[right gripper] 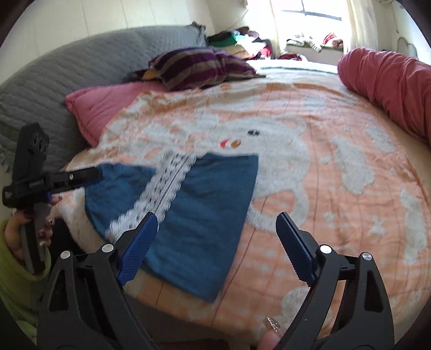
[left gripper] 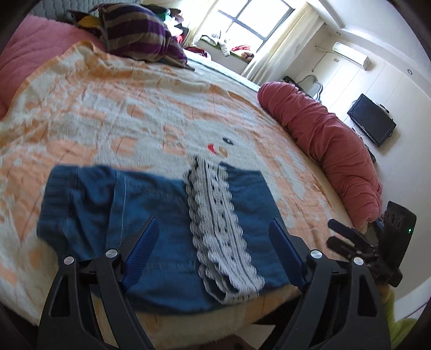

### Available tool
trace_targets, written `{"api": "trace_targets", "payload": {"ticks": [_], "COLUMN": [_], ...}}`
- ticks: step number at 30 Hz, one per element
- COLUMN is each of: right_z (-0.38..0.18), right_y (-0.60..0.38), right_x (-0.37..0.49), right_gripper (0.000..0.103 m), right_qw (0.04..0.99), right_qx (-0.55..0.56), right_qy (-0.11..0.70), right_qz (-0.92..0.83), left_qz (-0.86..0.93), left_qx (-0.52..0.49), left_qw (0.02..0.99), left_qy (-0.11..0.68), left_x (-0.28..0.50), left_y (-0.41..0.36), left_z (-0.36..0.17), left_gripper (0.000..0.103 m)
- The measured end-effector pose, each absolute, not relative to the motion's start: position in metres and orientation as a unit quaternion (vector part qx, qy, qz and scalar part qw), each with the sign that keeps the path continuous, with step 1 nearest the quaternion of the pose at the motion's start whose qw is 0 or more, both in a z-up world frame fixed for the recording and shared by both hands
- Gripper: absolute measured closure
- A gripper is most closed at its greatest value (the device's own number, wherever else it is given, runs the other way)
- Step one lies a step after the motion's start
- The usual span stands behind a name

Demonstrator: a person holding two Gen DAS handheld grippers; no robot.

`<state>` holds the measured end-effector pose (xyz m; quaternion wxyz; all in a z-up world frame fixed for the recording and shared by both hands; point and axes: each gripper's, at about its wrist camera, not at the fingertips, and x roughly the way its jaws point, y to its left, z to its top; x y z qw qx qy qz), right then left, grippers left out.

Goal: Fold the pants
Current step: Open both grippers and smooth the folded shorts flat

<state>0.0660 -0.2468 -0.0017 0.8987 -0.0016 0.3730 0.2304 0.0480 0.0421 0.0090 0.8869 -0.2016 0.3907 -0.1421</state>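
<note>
While both tools hang clear of the cloth:
Left gripper (left gripper: 212, 250): jaws spread, nothing between them.
Right gripper (right gripper: 217, 246): jaws spread, pinching nothing.
Pants (left gripper: 150, 223): folded blue bundle, lace strip across, just beyond the jaws, likely released.
Bedspread (right gripper: 309, 188): flat support, near edge.

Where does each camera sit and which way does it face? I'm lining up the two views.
Left wrist: on the left gripper, angled down at the blue pants on the bed blanket; the right gripper shows at right.
Right wrist: on the right gripper, angled down at the pants from the other side; the left gripper, a hand and a green sleeve show at left.
Shared: pants, lace trim, striped pillow, red bolster, window.
</note>
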Motion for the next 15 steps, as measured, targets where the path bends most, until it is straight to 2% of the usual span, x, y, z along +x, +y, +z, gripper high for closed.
{"api": "trace_targets", "payload": {"ticks": [10,15], "right_z": [-0.032,-0.041], "right_y": [-0.232,-0.22], "right_x": [0.049,0.048], "right_gripper": [0.02,0.02], "right_qw": [0.891,0.889], "right_qx": [-0.026,-0.048], "right_qy": [0.389,0.389], "right_qz": [0.234,0.235], "left_qz": [-0.127,-0.117], "left_qx": [-0.231,-0.214], "left_qw": [0.853,0.85], "left_qy": [0.451,0.467], "left_x": [0.026,0.029], "left_y": [0.023,0.003], "left_z": [-0.033,-0.043], "left_gripper": [0.023,0.033]}}
